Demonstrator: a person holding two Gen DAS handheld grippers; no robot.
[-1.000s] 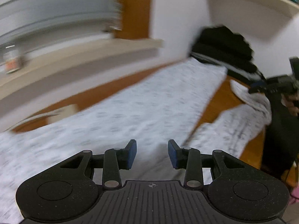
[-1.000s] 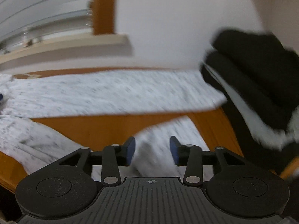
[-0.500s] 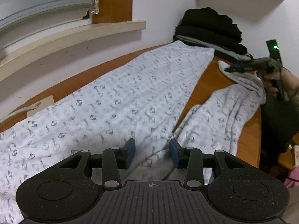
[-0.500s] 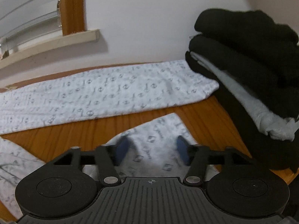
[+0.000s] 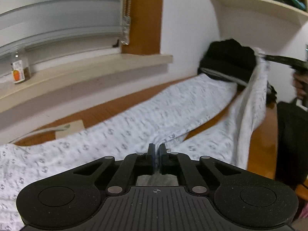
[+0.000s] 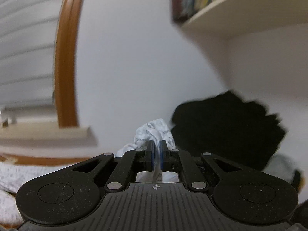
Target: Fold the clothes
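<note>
Left wrist view: white patterned cloth trousers point(image 5: 157, 113) spread along orange-brown wooden tabletop point(image 5: 107, 108), one leg flat, other leg pulled up at far right toward right gripper point(image 5: 269, 57), seen side-on with hand point(image 5: 300, 84) partly cut by frame edge. Only here: small clear glass jar with orange label point(image 5: 19, 71) on cream window sill point(image 5: 86, 71), flat tan card point(image 5: 70, 130) beside trousers. Right wrist view: mostly white wall, underside of cream wall shelf point(image 6: 250, 13), tabletop almost out of sight. Stack of folded black garments point(image 5: 229, 61) in both views, close and blurred in right. Left gripper point(image 5: 156, 153): blue pads nearly together, pinching thin fold of trousers at the crotch. Right gripper in own view point(image 6: 157, 150): pads nearly together, clamped on bunched leg hem point(image 6: 154, 132) standing up between them. Both views motion-blurred; print on fabric unreadable; shelf contents cut off, hard to identify.
</note>
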